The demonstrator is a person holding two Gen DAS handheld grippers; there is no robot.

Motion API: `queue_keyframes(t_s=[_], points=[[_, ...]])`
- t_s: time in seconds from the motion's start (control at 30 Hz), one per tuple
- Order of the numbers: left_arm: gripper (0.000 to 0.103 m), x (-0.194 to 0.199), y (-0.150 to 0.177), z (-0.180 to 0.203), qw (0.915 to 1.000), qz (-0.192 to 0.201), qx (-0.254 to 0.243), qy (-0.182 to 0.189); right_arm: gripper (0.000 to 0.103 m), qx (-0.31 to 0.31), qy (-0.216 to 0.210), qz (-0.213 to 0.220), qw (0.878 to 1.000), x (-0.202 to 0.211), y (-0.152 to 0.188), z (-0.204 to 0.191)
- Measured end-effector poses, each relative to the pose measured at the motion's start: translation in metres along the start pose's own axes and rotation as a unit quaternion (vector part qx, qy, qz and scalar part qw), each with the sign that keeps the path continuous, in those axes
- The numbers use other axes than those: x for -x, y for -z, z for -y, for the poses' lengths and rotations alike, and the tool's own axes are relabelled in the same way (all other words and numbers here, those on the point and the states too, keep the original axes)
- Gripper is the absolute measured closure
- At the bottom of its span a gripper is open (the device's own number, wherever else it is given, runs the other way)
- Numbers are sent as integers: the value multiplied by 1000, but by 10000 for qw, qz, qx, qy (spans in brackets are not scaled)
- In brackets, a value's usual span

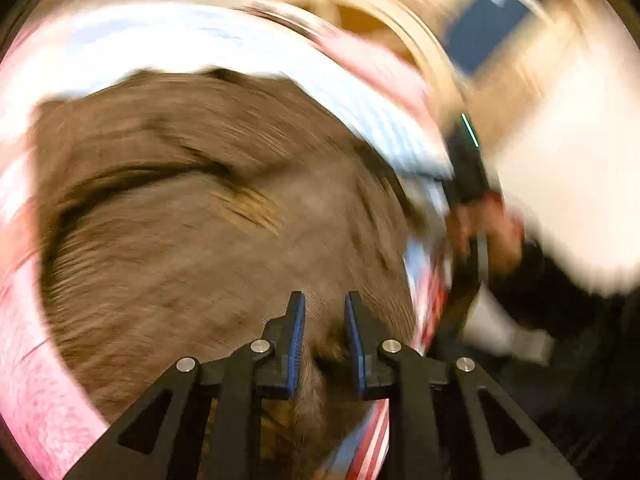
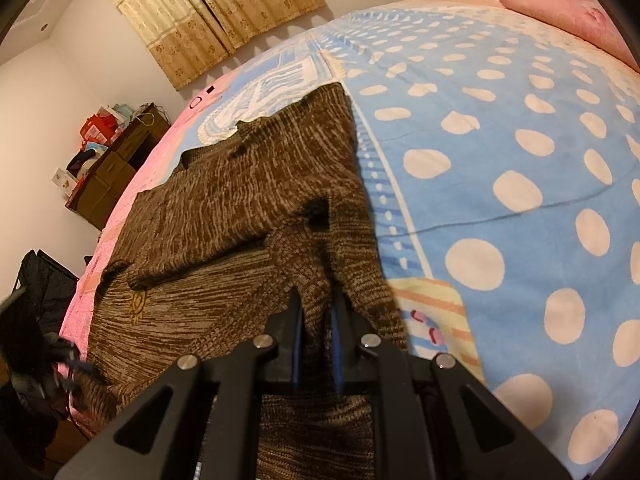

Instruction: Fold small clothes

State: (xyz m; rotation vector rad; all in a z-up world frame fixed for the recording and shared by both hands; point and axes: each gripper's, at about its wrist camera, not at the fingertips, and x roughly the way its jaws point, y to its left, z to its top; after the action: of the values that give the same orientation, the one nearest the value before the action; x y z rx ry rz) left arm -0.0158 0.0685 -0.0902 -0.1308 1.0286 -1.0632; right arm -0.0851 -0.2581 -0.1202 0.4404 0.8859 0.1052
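Left wrist view first: it's all motion smear, so don't expect much from it. Your left gripper (image 1: 325, 334) sits low over the brown knit sweater (image 1: 192, 208), its blue pads close together with a narrow gap. Knit shows in that gap, but with this blur I can't tell whether the pads actually pinch it. Off to the right you can make out your other hand (image 1: 486, 232) on its tool, past the sweater's edge.

Right wrist view is sharp. The sweater (image 2: 224, 208) lies spread on the bed's polka-dot sheet (image 2: 500, 152), near the pink edge, with 1 part already lying doubled over the body. Your right gripper (image 2: 316, 312) is clamped on a bunched ridge of knit, jaws nearly closed with fabric pulled up between them. The blurry dark shape at lower left (image 2: 60, 360) looks like your left tool at the near hem.

My read: you're mid-fold, 1 corner secured and the second grab just going in. Next you need a confirmed pinch on the left, then lift both corners together and carry them evenly across, so the knit doesn't drag or twist.
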Motion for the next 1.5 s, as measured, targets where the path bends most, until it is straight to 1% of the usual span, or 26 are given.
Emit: queue_keyframes(t_s=[0.03, 0.07, 0.13, 0.23, 0.27, 0.3, 0.33, 0.37, 0.4, 0.43, 0.47, 0.53, 0.7, 0.77, 0.87, 0.9, 0.93, 0.97, 1.0, 1.1, 1.17, 1.23, 1.3, 1.33, 1.43, 1.5], points=[[82, 6, -3, -15, 9990, 124, 412, -89, 88, 10, 10, -1, 10000, 0, 0, 0], [82, 9, -4, -28, 9973, 88, 669, -283, 88, 15, 13, -3, 10000, 0, -1, 0], [82, 11, -3, -35, 9967, -2, 688, -419, 88, 26, 29, -2, 10000, -1, -1, 0], [81, 23, 1, -29, 9984, -33, 554, -60, 88, 38, 34, 1, 10000, 0, 0, 0], [79, 28, 2, -21, 9994, -127, 323, 42, 88, 41, 33, 1, 10000, 0, 0, 0], [70, 32, 2, -15, 9997, -233, 66, 38, 87, 32, 28, 1, 10000, 0, 0, 0], [51, 35, 3, -3, 9984, -381, -406, -57, 87, 25, 30, 1, 10000, 0, 0, 0], [40, 36, 5, 5, 9967, -457, -662, -81, 87, 24, 28, 1, 10000, -1, 0, 0], [26, 39, 8, 11, 9952, -482, -854, -36, 88, 29, 29, 0, 10000, -1, 0, 0], [24, 41, 9, 19, 9936, -431, -1030, 150, 88, 36, 37, 1, 10000, -1, 0, -1], [24, 40, 10, 23, 9928, -415, -1102, 231, 87, 36, 42, 2, 10000, -1, 0, -1], [24, 26, 7, 26, 9918, -516, -1161, 98, 87, 28, 35, 3, 10000, -1, 0, 0], [24, -21, 8, 15, 9869, -1300, -920, -264, 87, 68, 61, 14, 10000, -2, 0, -2], [24, -26, 10, 18, 9867, -1178, -1065, -337, 87, 135, 94, 21, 9999, -2, 0, -2], [24, -26, 10, 20, 9893, -1081, -904, -382, 87, 157, 100, 47, 9998, -2, 1, -2], [29, -26, 10, 20, 9909, -1023, -802, -335, 87, 162, 94, 53, 9998, -1, 1, -3], [47, -26, 12, 18, 9932, -985, -588, -185, 87, 183, 86, 65, 9998, -1, 1, -3], [59, -27, 13, 17, 9940, -996, -446, -75, 87, 191, 83, 76, 9998, -1, 1, -2], [77, -28, 15, 17, 9945, -979, -358, -23, 87, 198, 86, 87, 9997, -1, 1, -3], [81, -32, 27, 29, 9944, -853, -615, -129, 88, 302, 193, 137, 9993, 0, 3, -6], [83, -31, 29, 32, 9958, -682, -590, -120, 89, 462, 339, 177, 9982, 2, 4, -13], [89, -19, 27, 27, 9990, -310, -316, 33, 90, 595, 356, 297, 9971, 10, 5, -19], [97, -4, 26, 23, 9996, 81, -78, 250, 91, 552, 110, 586, 9967, 30, 6, -25], [97, 11, 24, 21, 9986, 386, 66, 367, 91, 490, 18, 721, 9962, 40, 5, -26], [97, 39, 16, 23, 9949, 939, 117, 348, 91, 365, -235, 999, 9940, 60, 1, -29], [97, 54, 7, 21, 9921, 1195, 145, 341, 91, 447, -225, 1008, 9936, 64, -4, -33]])
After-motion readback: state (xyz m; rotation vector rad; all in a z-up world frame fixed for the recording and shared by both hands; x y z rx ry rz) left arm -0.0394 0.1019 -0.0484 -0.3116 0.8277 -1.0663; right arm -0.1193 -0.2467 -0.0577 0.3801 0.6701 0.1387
